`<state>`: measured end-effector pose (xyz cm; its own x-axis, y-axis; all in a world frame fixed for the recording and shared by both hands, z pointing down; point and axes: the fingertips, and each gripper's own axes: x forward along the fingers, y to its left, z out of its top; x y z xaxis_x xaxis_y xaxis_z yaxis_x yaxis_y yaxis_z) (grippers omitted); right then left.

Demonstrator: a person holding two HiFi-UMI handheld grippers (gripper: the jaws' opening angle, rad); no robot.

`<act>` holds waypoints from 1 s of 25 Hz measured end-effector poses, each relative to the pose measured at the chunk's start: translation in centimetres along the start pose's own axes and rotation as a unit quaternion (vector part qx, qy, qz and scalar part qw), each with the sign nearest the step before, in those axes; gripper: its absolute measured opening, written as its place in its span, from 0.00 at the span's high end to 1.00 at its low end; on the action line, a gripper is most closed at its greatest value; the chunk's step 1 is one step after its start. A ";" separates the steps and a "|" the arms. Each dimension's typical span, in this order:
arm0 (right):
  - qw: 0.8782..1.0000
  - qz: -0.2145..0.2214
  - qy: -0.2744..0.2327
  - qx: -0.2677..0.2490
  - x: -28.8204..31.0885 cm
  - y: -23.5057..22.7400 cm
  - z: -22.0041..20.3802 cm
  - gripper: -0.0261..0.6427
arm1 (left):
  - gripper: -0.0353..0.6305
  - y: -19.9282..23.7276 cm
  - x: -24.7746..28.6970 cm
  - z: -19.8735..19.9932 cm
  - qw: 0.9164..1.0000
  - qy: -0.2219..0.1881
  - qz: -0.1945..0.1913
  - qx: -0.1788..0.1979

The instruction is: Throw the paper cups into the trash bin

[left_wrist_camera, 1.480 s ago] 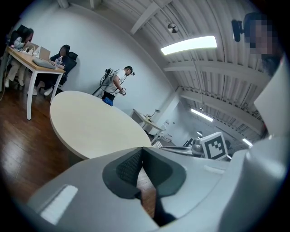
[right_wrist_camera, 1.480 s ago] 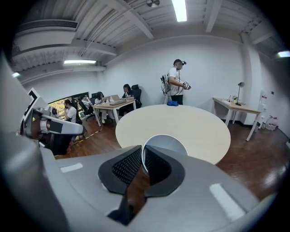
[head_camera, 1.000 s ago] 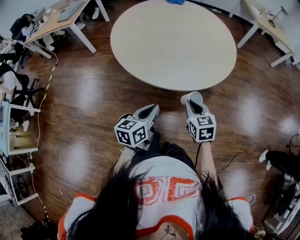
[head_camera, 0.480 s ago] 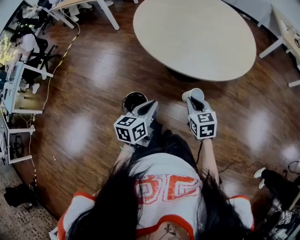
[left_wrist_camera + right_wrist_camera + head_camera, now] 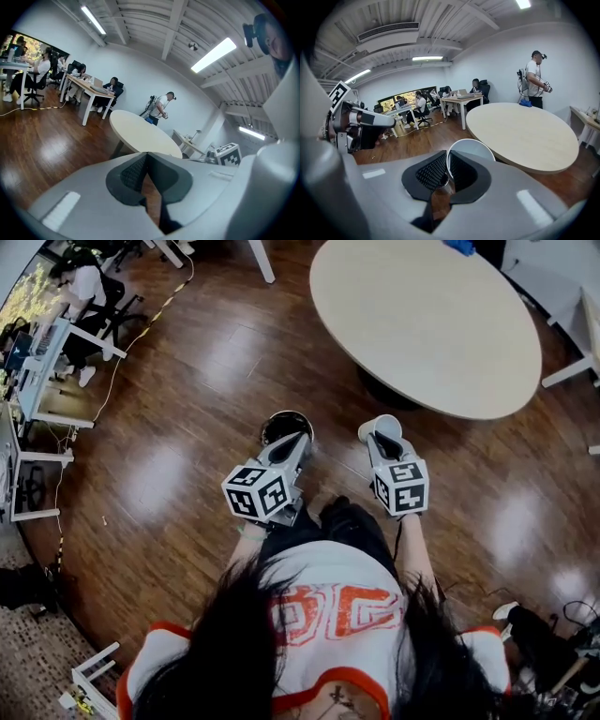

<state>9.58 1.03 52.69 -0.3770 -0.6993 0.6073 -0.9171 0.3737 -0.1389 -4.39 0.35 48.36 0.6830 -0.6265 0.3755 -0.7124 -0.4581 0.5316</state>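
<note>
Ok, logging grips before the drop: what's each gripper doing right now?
Left gripper: closed, nothing between its jaws.
Right gripper: closed on the rim of a paper cup.

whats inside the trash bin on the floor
The trash bin shows only a dark interior, and no contents can be made out. The left gripper covers its near side. The paper cup is not in it: the right gripper holds it.
</note>
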 end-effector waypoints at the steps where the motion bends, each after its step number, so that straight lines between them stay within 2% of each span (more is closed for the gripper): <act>1: 1.000 0.004 0.002 -0.004 0.5 0.4 0.2 0.92 | 0.95 0.6 -0.4 0.2 1.000 -0.004 0.005 -0.005; 7: 0.999 0.032 0.011 -0.017 3.7 3.6 1.3 0.92 | 0.95 4.7 -2.5 0.6 0.999 -0.020 0.034 -0.022; 12: 0.998 0.049 0.022 -0.026 6.3 7.4 1.8 0.92 | 0.95 7.7 -4.5 0.9 0.999 -0.020 0.041 -0.028; 19: 0.998 0.048 0.036 -0.016 10.3 12.2 2.8 0.92 | 0.95 12.5 -6.5 1.4 0.999 0.001 0.025 -0.025; 25: 0.998 0.030 0.047 -0.013 12.3 15.1 2.5 0.92 | 0.95 15.2 -7.3 0.9 0.999 0.030 -0.001 -0.018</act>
<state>-9.22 -3.47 56.10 -0.4159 -0.6148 0.6701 -0.8893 0.4292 -0.1581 -20.39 -2.57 53.05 0.6938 -0.5862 0.4184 -0.7053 -0.4356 0.5593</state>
